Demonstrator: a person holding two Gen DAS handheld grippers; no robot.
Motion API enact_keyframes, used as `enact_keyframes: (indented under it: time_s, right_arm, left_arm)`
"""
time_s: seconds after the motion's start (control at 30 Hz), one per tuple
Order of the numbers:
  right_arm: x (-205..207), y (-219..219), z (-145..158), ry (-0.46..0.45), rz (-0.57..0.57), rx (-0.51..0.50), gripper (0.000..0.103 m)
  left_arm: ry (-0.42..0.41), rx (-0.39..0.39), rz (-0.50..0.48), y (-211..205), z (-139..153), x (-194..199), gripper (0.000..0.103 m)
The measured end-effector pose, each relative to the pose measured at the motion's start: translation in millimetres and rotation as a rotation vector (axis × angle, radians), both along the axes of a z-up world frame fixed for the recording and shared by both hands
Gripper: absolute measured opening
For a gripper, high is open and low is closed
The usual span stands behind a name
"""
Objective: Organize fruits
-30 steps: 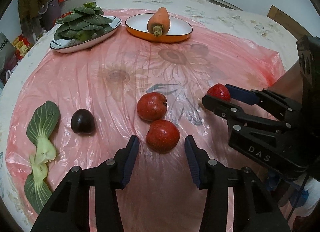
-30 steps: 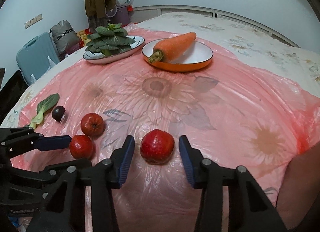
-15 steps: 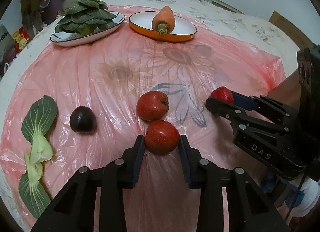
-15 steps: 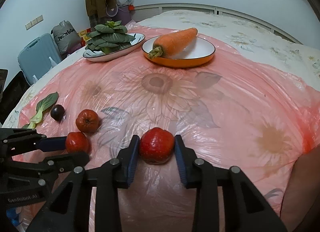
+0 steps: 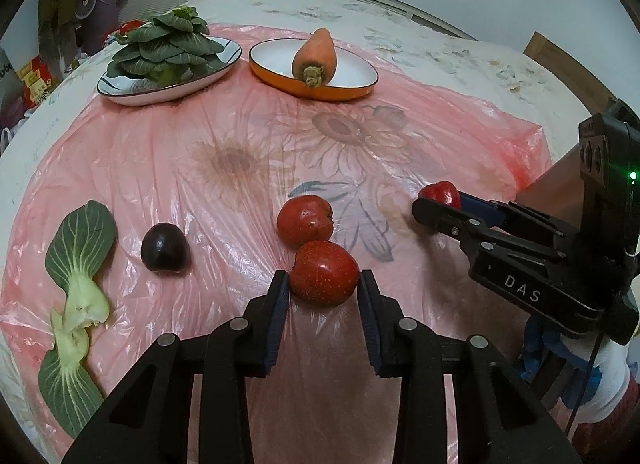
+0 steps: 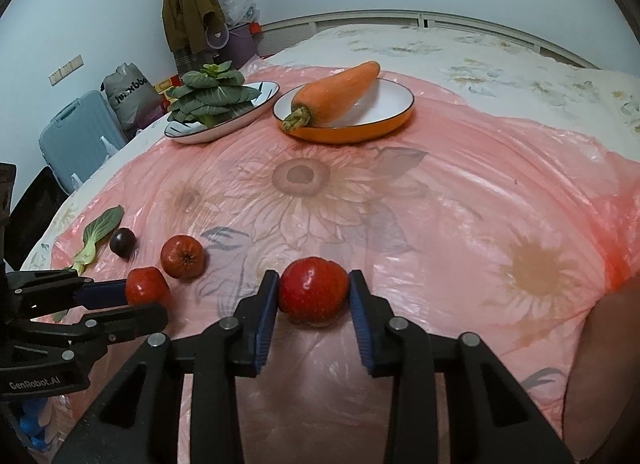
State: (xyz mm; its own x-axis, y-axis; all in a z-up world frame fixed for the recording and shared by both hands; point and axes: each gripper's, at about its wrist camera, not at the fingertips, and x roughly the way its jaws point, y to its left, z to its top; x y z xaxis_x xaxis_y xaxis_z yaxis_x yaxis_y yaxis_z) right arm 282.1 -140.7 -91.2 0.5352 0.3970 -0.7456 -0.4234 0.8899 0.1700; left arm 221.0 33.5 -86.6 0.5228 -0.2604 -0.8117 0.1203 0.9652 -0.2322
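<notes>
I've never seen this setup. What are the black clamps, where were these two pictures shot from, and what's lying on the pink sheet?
They are hand-held grippers, one per hand, each carrying a camera looking along its jaws. One picture comes from the left gripper, the other from the right gripper. Each has its jaws closed on a red apple. A third apple, a dark plum and a loose green leaf lie on the pink sheet. Behind them, one plate holds greens and an orange dish holds a carrot.

White walls [image 6: 100, 16], grey suitcase [image 6: 76, 136], hanging olive jacket [image 6: 188, 16]
</notes>
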Motion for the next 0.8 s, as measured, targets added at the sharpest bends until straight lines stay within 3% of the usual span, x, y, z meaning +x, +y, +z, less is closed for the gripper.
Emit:
enact_keyframes:
  time_s: [0.4,0.8]
  right_arm:
    - [-6,-23,12,-0.014,-0.057,-0.003,0.059]
    - [-54,-39,22,-0.014,-0.056,-0.025,0.059]
  left_arm:
    - [-0.028,-0.012,-0.007,-2,15,-8,0.03]
    - [-0.031,-0.028,-0.034,-9,25,-39,0.03]
